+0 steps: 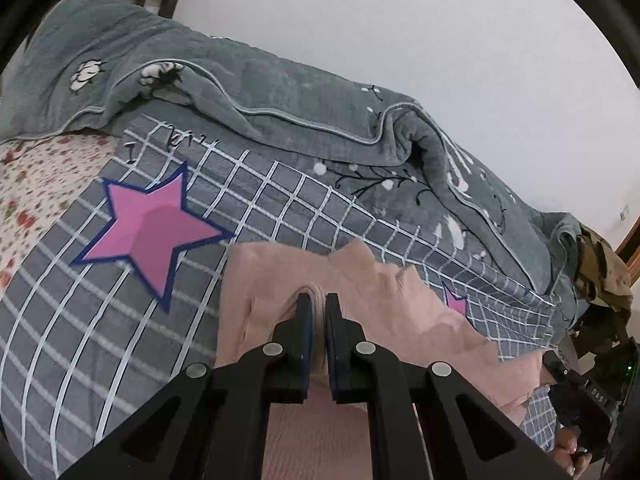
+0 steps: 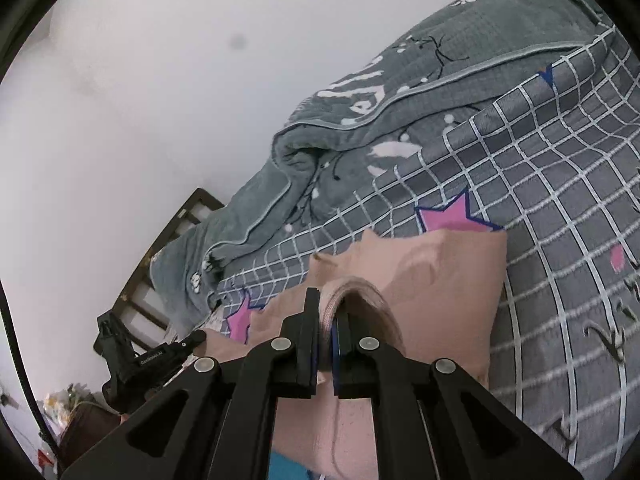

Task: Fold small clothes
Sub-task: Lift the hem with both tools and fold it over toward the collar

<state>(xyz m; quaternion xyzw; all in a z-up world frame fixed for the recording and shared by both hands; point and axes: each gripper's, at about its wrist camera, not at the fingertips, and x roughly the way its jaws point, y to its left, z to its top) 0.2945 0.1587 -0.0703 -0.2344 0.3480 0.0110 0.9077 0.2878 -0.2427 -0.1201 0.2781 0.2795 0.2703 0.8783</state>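
A small pink knitted garment (image 1: 380, 292) is held over the grey checked bedspread (image 1: 80, 300). My left gripper (image 1: 318, 304) is shut on its ribbed edge. In the right wrist view the same pink garment (image 2: 440, 280) hangs from my right gripper (image 2: 326, 308), which is shut on a ribbed band. The cloth drapes down on both sides of each gripper. The right gripper (image 1: 580, 392) shows at the lower right of the left wrist view, and the left gripper (image 2: 160, 360) at the lower left of the right wrist view.
A rumpled grey blanket (image 1: 260, 92) lies along the far side of the bed by the white wall. Pink stars (image 1: 152, 232) mark the bedspread. A floral sheet (image 1: 36, 184) shows at left. A dark wooden headboard (image 2: 168, 248) stands at the bed's end.
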